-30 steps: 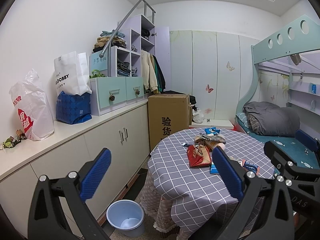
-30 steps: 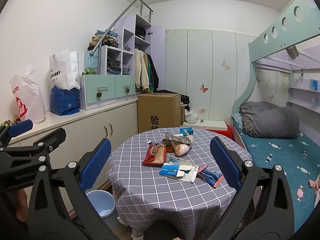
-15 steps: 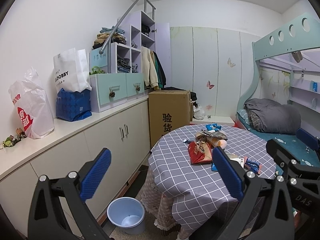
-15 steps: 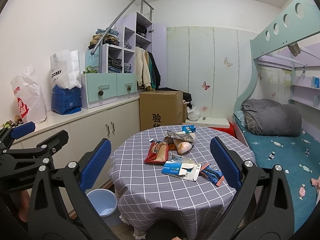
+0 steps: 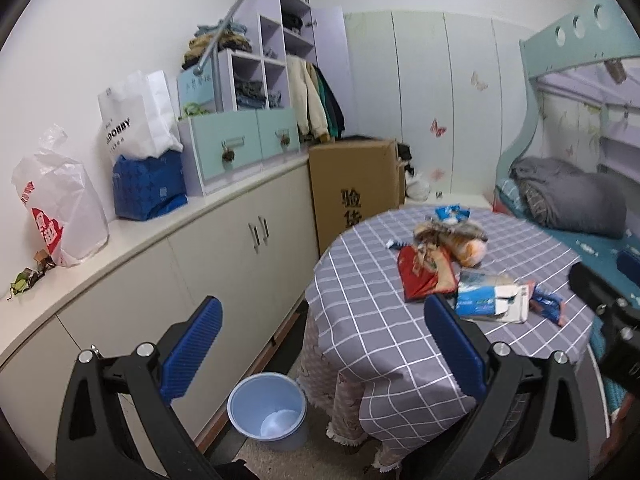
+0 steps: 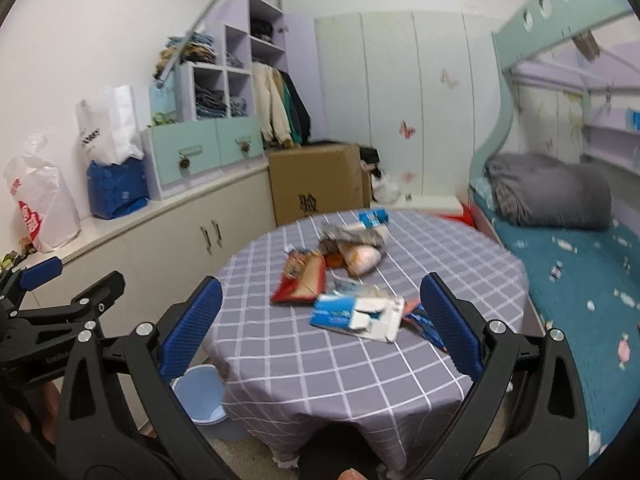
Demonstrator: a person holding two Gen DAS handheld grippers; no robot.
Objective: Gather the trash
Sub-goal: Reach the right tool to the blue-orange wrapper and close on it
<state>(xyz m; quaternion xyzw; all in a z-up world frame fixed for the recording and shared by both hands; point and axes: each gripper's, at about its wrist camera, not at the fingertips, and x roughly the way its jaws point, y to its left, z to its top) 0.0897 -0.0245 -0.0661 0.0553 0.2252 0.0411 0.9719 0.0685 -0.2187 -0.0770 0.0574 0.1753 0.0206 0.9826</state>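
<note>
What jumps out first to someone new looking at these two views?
The litter heaped mid-table on the round grey checked tablecloth: a red snack bag, a torn blue-and-white carton and crumpled wrappers. Next, the pale blue plastic bin on the floor between table and cabinets. Both grippers hover short of the table, jaws open and empty.

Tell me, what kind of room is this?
Probably a child's bedroom. There is a bunk bed with a rolled grey quilt, butterfly stickers on the wardrobe doors, and clothes piled in the cubby shelves. Snack wrappers litter the round table.
</note>
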